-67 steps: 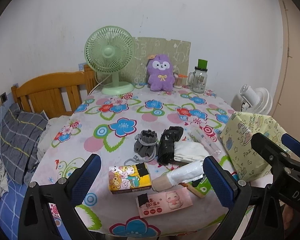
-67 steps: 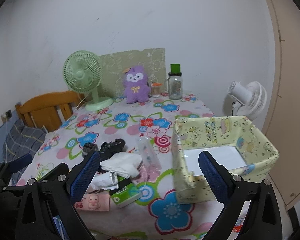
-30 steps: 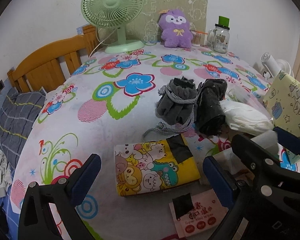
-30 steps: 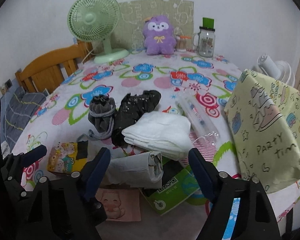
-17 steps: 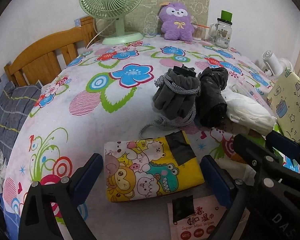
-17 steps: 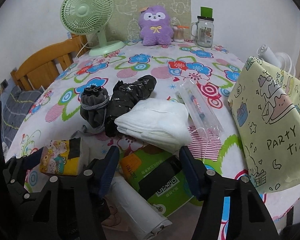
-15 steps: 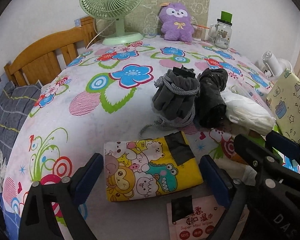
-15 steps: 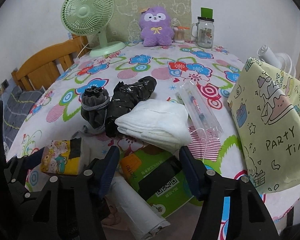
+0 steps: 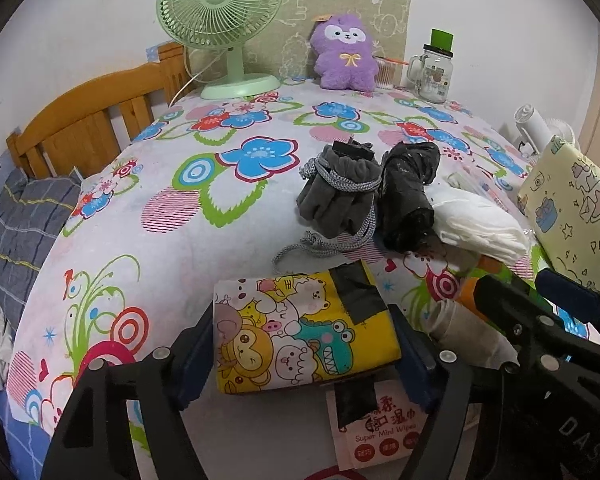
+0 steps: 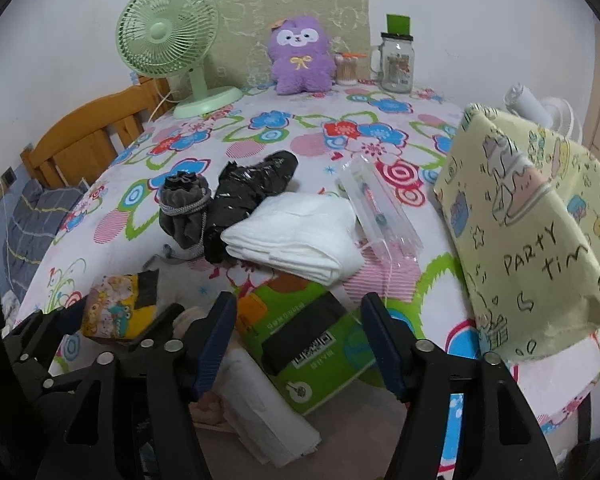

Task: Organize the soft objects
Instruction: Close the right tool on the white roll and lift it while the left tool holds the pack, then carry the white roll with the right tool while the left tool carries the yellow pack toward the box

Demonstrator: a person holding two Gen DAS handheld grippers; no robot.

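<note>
Only the left wrist view shows the pink wipes pack [image 9: 384, 428] on the surface, where the left tool [image 9: 304, 350], closing, apparently touches the cartoon tissue pack [image 9: 300, 332], while the right tool [image 10: 298, 338], opening, straddles the green tissue pack [image 10: 300, 344].

Your left gripper [image 9: 302, 354] is closing around the yellow cartoon tissue pack [image 9: 300, 328], blue pads at both short sides, on the flowered tablecloth [image 9: 172, 240]. Just beyond it sit the grey drawstring pouch [image 9: 338, 196], the black bag roll [image 9: 408, 196] touching it, and the folded white cloth [image 9: 480, 224]. Your right gripper [image 9: 548, 312] crowds in at the right edge above a white roll [image 9: 466, 330], with the pink wipes packet [image 9: 384, 428] nearest you.
</note>
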